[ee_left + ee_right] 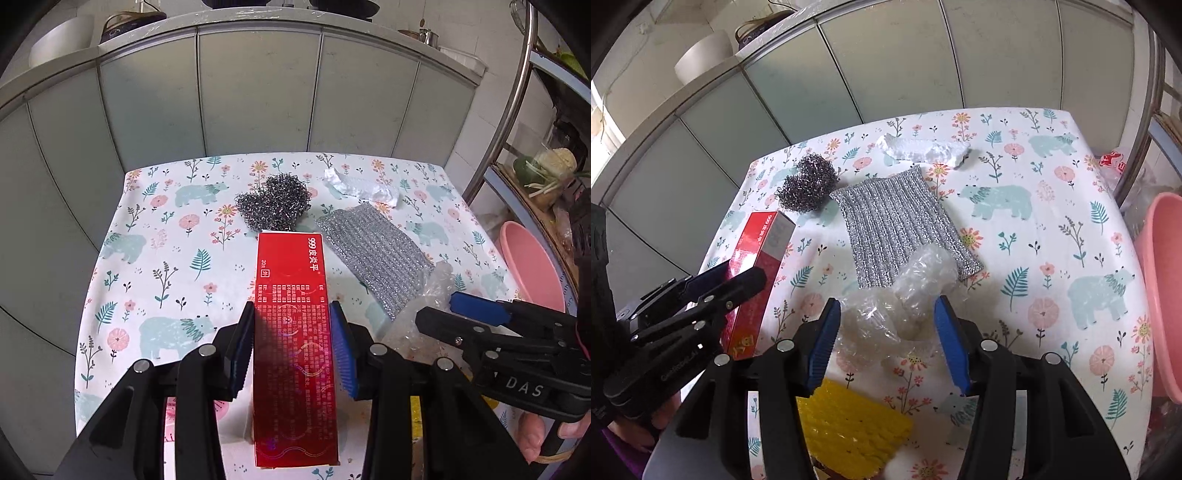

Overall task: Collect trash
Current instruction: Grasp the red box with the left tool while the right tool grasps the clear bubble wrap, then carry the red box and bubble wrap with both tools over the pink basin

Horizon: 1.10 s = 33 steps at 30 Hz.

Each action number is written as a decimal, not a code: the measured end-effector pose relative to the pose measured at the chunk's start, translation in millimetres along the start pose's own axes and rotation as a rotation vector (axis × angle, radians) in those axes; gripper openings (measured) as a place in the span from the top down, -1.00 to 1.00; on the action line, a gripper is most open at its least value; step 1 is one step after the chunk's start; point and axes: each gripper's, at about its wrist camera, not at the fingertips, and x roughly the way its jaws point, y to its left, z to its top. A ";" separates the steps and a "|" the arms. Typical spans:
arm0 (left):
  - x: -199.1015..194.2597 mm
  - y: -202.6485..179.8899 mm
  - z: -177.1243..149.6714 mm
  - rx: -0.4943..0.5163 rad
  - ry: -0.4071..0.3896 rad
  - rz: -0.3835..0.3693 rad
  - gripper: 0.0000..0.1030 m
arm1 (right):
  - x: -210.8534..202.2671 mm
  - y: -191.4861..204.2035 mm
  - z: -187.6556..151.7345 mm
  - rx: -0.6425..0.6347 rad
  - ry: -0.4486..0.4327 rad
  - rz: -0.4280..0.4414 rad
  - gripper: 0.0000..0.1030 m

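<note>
Two grabs underway: left gripper point(291, 314) clamps the red box point(291, 332); right gripper point(886, 314), unclenched, straddles the plastic wrap point(905, 295), which needs squeezing next.

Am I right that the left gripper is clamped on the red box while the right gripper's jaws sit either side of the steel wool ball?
Not quite: the right gripper brackets the crumpled clear plastic, not the steel wool ball, as the right wrist view shows. The left gripper does grip the red box.

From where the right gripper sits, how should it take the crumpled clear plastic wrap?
Grip the crumpled clear plastic wrap at its bulkier near clump, coming down from above along the current line. The right gripper already straddles it, and the far lobe overlaps the silver mesh scouring cloth.
</note>
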 end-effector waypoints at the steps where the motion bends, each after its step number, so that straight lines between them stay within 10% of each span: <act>1: -0.3 0.5 -0.3 -0.003 0.001 0.001 0.25 | -0.6 0.3 -0.3 -0.003 -0.001 0.004 -0.04; 33: -29.5 -38.2 15.2 0.036 -0.071 -0.036 0.25 | -72.0 -24.8 -15.2 -0.020 -0.178 -0.087 0.29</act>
